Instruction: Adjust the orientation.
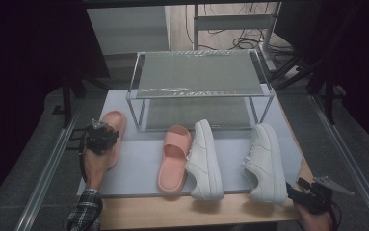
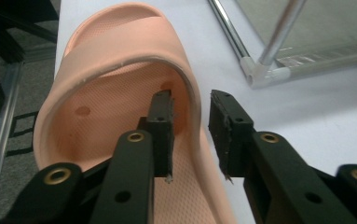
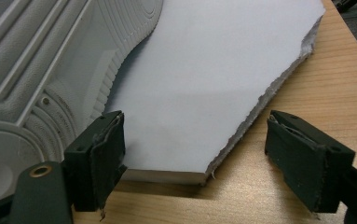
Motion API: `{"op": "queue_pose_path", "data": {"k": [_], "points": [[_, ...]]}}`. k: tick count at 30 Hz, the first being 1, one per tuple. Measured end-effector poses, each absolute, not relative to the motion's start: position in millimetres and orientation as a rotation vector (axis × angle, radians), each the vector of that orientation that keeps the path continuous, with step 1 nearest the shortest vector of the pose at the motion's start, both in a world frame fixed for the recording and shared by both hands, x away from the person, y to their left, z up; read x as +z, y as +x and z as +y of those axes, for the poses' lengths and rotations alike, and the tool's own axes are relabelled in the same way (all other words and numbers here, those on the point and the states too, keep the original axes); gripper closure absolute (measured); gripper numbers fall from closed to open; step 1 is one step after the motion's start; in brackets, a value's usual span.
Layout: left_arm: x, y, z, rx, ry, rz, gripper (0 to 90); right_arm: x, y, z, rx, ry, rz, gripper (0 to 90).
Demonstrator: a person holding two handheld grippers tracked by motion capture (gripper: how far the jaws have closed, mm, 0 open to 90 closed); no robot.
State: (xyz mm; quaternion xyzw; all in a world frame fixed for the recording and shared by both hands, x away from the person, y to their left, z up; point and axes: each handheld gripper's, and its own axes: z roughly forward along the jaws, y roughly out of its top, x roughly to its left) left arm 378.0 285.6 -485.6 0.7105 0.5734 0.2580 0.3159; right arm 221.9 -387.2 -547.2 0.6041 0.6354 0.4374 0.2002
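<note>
Both grippers sat at our near edge of the table. We had the left gripper jaws apart, straddling the side wall of the left pink slide, one jaw inside the footbed, not clamped. That slide lay at the white mat's left edge, near the rack. Right gripper was wide open, holding nothing, just beside the right white sneaker at the mat's corner.
</note>
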Motion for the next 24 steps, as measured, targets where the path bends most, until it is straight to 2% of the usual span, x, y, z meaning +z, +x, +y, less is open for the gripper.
{"op": "queue_pose_path", "data": {"k": [10, 24], "points": [[-488.7, 382.1, 282.5, 0.684, 1.869, 1.522, 83.7, -547.2, 222.0, -387.2, 1.222, 1.688, 1.777, 20.2], [-479.1, 357.2, 292.5, 0.72, 1.859, 1.46, 85.9, -547.2, 221.9, -387.2, 1.223, 1.688, 1.776, 20.2]]}}
